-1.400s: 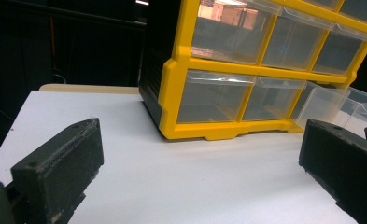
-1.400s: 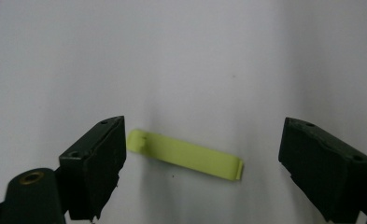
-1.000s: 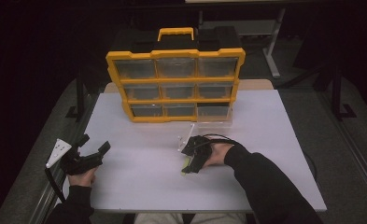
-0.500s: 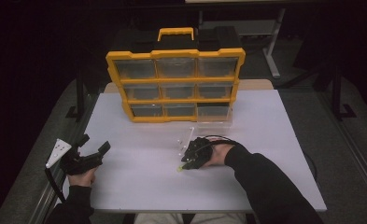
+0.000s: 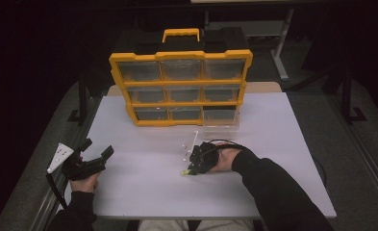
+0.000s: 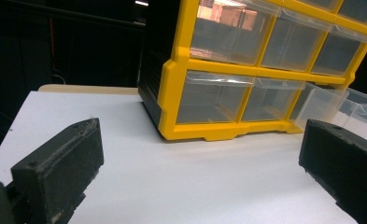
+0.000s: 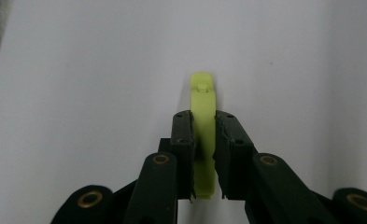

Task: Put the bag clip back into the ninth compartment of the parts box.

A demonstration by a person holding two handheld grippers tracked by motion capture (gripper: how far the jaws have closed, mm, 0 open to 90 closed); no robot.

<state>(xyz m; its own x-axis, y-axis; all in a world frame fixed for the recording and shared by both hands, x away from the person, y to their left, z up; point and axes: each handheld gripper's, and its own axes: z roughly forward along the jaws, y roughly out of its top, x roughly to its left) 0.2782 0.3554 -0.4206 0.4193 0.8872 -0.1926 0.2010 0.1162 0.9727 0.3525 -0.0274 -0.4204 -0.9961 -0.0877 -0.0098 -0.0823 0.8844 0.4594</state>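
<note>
Small lime-green plastic piece clamped between the jaws of the right gripper, low over the white table near centre, left gripper jaws wide apart and empty at near left, yellow drawer organizer far centre, clear drawer pulled out at its lower right.

I count one table under my claws and one yellow organiser standing beyond them. It has nine clear drawers, three rows of three; eight sit in the frame and one, the drawer at the bottom right, is pulled out toward my right claw. Between that claw's jaws is one yellow-green clip. Just ahead of it lie a few small white bits; I cannot count them exactly. I have two claws, the left claw included.
</note>
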